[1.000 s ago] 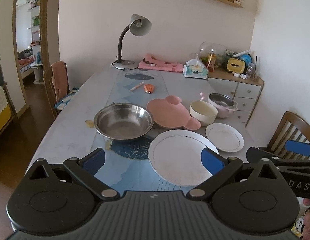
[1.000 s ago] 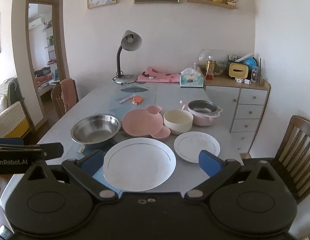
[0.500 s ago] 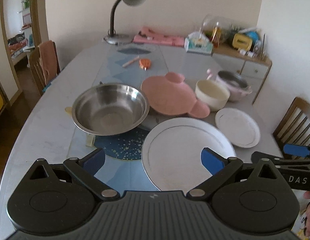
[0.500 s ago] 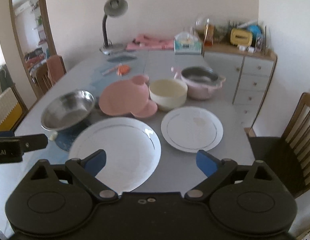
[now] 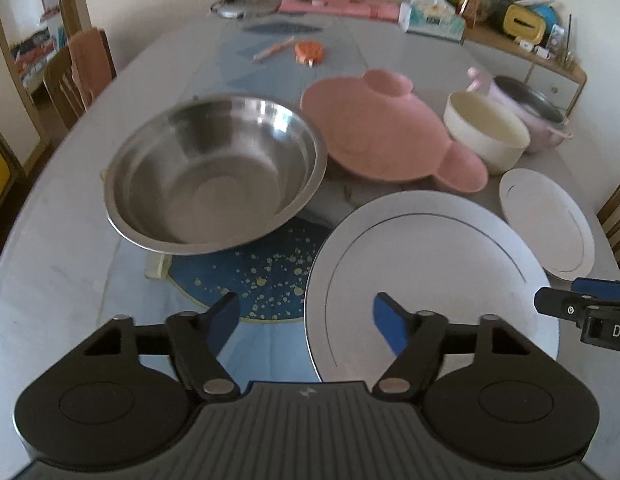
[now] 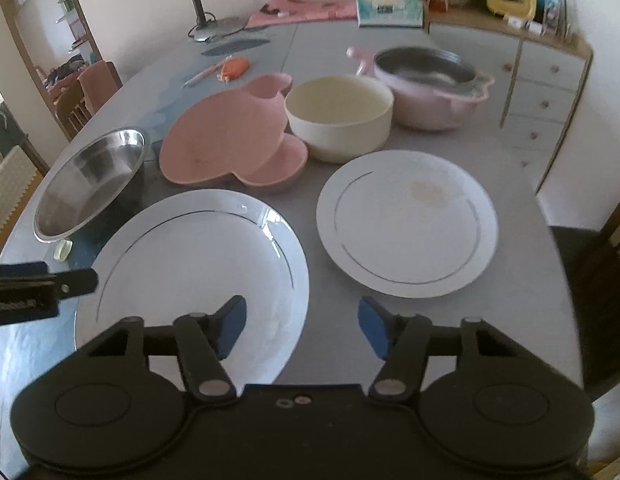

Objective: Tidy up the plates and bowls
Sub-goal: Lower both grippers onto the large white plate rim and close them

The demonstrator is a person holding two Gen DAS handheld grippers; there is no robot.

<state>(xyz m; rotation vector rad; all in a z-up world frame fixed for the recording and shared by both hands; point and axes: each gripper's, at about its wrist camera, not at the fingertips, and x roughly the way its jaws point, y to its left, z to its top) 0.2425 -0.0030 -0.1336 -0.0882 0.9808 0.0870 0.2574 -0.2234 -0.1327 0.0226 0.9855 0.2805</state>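
Hovering over the near edge of the worktop (image 5: 62,272), the left tool (image 5: 306,318) has its blue pads apart with nothing clamped; its jaws have just been closing, and the left rim of the large white plate (image 5: 430,272) lies below the gap, with no pad pressing on it. The right tool (image 6: 302,322) stands likewise apart and empty, its jaws also just having closed partway, with the right rim of the same large white plate (image 6: 198,256) and bare worktop (image 6: 522,292) under the gap.

In the left wrist view, the steel bowl (image 5: 214,172) sits at 11 o'clock from the tool, partly over a blue speckled mat (image 5: 266,276). At 12 to 1 o'clock lies the pink bear-shaped plate (image 5: 382,136), with the cream bowl (image 5: 486,132) just beside it at 1 o'clock and the pink pot (image 5: 530,116) behind that. The small white plate (image 5: 550,220) lies at 2 o'clock, just beside the large one. The right tool's tip (image 5: 582,308) enters at 3 o'clock.

In the right wrist view, the small white plate (image 6: 406,220) lies at 1 o'clock, near the large plate but apart from it. The left tool's tip (image 6: 42,288) enters at 9 o'clock. Far back stand a lamp base (image 6: 218,28) and a tissue box (image 6: 390,8).
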